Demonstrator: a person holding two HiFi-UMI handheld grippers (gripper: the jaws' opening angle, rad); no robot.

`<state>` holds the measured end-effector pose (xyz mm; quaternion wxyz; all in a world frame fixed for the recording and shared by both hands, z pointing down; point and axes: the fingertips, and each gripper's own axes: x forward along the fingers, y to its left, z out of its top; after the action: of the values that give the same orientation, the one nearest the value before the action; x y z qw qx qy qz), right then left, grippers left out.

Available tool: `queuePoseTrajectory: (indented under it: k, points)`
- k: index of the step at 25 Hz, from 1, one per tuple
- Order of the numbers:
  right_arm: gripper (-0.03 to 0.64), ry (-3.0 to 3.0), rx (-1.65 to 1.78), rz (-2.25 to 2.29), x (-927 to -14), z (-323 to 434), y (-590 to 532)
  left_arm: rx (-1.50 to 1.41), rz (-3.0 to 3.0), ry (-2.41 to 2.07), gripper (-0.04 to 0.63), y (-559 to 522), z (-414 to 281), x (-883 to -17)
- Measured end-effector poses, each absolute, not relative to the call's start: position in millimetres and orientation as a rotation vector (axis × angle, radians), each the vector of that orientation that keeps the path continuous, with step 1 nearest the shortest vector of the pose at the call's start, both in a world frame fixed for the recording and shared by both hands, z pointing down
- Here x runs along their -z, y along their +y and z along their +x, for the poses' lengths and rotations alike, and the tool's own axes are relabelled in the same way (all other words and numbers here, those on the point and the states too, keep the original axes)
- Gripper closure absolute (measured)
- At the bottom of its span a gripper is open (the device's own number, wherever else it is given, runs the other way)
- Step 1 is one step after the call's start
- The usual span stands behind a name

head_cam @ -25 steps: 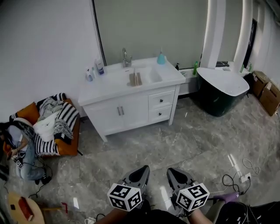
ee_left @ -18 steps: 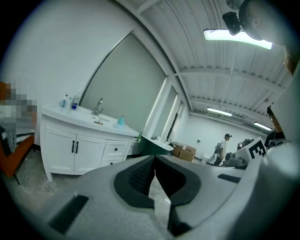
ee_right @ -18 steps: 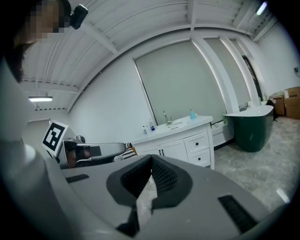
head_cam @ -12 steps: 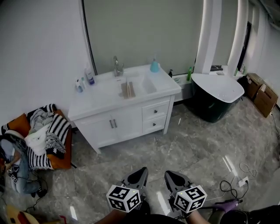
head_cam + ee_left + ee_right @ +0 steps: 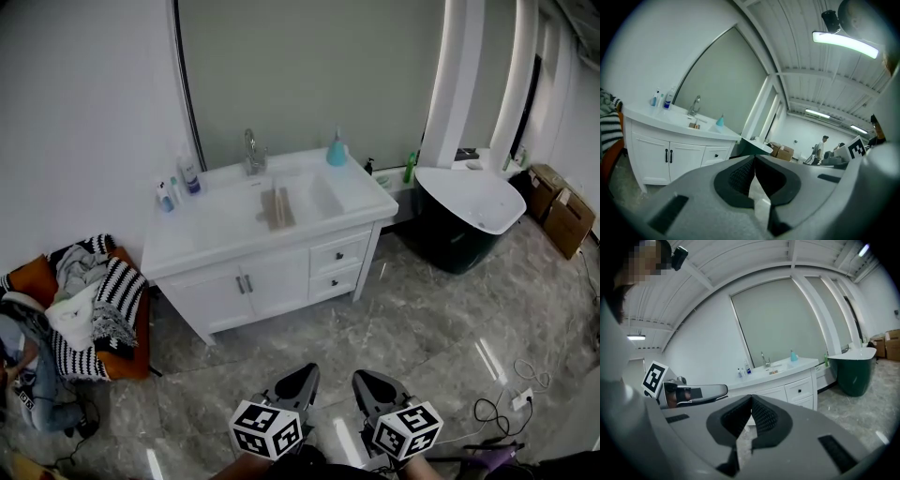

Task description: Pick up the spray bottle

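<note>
White vanity (image 5: 217, 228) bears one spray bottle (image 5: 336, 151), seemingly three small bottles (image 5: 190, 175); left claw (image 5: 307, 369), right claw (image 5: 363, 375) closed, empty.

My claw (image 5: 754, 161) fills the lower frame, jaws pressed together at the tips with nothing between them. Beyond it, on the left, stands a white counter (image 5: 647, 115) with cabinet doors and drawers below. On it I see a tap (image 5: 695, 105), two small bottles (image 5: 669, 98) near the far left end, and a teal bottle (image 5: 720, 121) towards the right end. A big mirror (image 5: 722, 84) rises behind. Right of the counter sits a dark green tub (image 5: 745, 147), then cardboard boxes (image 5: 781, 152). A person (image 5: 820, 146) stands far off. A striped cloth (image 5: 609, 131) shows at the left edge.
</note>
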<state>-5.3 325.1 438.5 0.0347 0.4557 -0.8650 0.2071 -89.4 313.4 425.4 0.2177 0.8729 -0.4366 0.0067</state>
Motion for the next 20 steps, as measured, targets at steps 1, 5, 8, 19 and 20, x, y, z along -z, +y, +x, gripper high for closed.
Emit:
queuePoseTrajectory:
  k: [1,5,8,19,20]
  points:
    - [0.611,-2.655,-0.64,1.395,-440,-10,318,-0.017,2.414,-1.21,0.589,307,-94,-426]
    - [0.611,-2.635,-0.658,1.376,-441,-30,296,-0.011,2.373,-1.198,0.589,285,-113,-432]
    - [0.611,-2.634,-0.641,1.389,-440,-37,280,-0.005,2.353,-1.201,0.589,264,-124,-437]
    - [0.611,-2.641,-0.647,1.396,-447,-21,196,-0.041,2.332,-1.238,0.589,193,-115,-448]
    - [0.611,-2.649,-0.647,1.389,-446,-18,187,-0.044,2.332,-1.241,0.589,183,-111,-448]
